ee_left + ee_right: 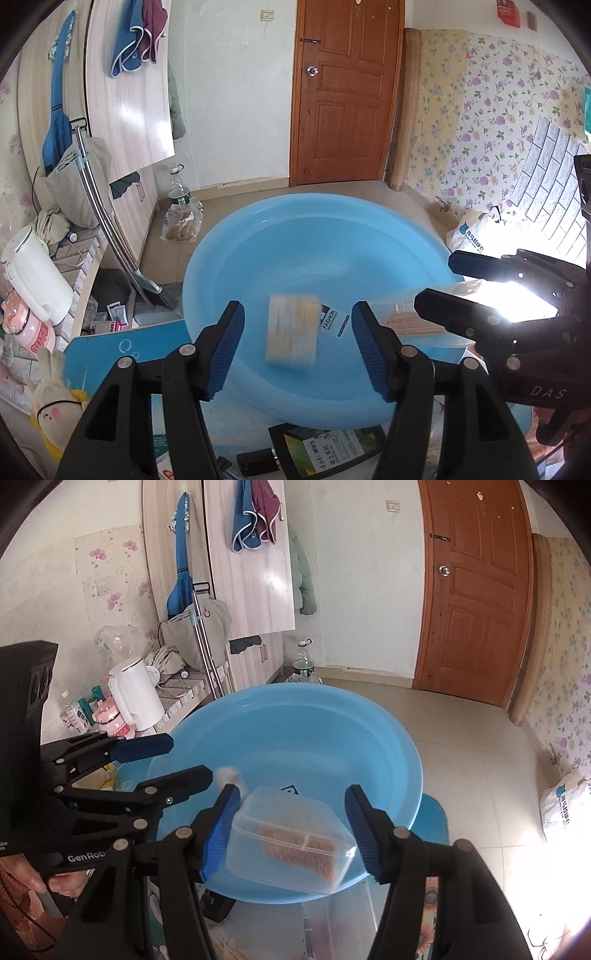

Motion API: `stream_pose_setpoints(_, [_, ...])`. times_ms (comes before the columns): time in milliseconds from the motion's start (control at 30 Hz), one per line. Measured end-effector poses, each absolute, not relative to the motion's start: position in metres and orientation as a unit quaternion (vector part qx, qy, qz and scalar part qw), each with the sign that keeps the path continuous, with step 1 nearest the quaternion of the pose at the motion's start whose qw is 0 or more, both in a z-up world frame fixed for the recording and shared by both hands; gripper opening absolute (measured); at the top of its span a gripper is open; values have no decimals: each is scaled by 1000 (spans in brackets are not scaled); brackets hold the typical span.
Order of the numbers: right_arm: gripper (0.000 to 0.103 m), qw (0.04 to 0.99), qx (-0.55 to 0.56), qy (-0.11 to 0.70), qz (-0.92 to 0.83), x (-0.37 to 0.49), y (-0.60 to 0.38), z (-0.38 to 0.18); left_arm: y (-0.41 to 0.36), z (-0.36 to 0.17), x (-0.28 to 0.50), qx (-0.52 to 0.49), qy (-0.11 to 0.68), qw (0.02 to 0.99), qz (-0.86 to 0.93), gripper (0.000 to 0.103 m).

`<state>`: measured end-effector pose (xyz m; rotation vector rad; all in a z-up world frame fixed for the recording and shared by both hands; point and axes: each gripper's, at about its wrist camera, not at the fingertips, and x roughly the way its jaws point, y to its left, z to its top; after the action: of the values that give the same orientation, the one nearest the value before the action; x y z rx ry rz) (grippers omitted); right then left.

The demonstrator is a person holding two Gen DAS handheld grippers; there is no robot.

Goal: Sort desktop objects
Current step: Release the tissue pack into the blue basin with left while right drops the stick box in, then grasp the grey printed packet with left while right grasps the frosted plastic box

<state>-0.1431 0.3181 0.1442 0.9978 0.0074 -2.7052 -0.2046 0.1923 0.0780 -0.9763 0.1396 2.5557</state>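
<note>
My left gripper [297, 350] hangs spread wide over the basin [258, 236], gripping nothing; a blurred pale block [291, 332] sits between its fingers, seemingly dropping into the basin. To its right, my right gripper [291, 827] is also spread, the clear toothpick box [291, 838] lying tilted between its pads [360, 830], long axis crosswise, over the near rim.

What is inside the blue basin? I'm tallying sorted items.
In the blue basin: a blurred cream pack and a FASHION card. The clear toothpick box hides part of the floor.
</note>
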Motion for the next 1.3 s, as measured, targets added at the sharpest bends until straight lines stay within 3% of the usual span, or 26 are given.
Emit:
stream_pose_setpoints(300, [60, 129, 337, 0, -932, -123, 314, 152, 151, 87, -181, -347, 42, 163, 923, 62])
stream_pose_setpoints(600, [67, 111, 321, 10, -940, -84, 328, 159, 105, 81, -131, -356, 39, 121, 926, 70])
stream_pose_setpoints(833, [73, 84, 367, 11, -926, -72, 356, 117, 75, 52, -87, -401, 7, 95, 911, 73])
stream_pose_setpoints(967, [90, 71, 395, 10, -916, -70, 364, 89, 72, 29, -66, -435, -18, 92, 896, 83])
stream_pose_setpoints(1300, [90, 65, 421, -7, -905, -75, 367, 60, 77, -12, -55, -470, 4, 73, 880, 83])
